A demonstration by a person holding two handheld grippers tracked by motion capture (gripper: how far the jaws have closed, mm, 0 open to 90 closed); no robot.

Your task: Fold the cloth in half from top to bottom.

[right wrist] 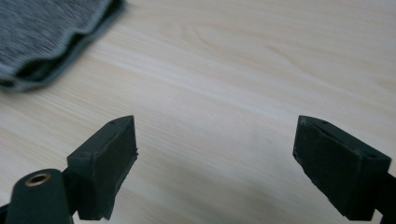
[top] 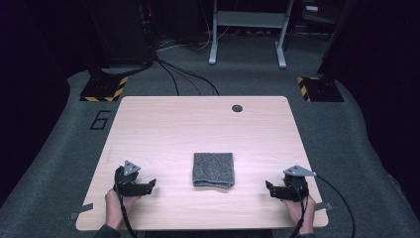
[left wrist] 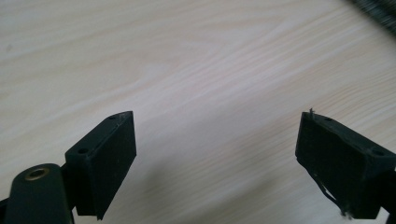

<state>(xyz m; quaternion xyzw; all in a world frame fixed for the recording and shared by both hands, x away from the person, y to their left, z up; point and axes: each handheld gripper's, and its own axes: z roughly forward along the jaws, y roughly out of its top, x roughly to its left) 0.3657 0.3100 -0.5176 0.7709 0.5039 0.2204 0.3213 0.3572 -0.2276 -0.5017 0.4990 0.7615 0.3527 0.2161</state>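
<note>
A folded grey cloth lies flat near the middle of the wooden table, toward the front. My left gripper rests low at the front left, a hand's width left of the cloth, jaws wide apart over bare wood. My right gripper sits at the front right, also apart from the cloth, jaws wide with nothing between them. In the right gripper view the folded edge of the cloth shows at the upper left. A dark corner of the cloth shows at the top right of the left gripper view.
A round cable hole sits near the table's far edge. Beyond the table are cables on grey carpet, a metal frame and two black stands with yellow-striped bases.
</note>
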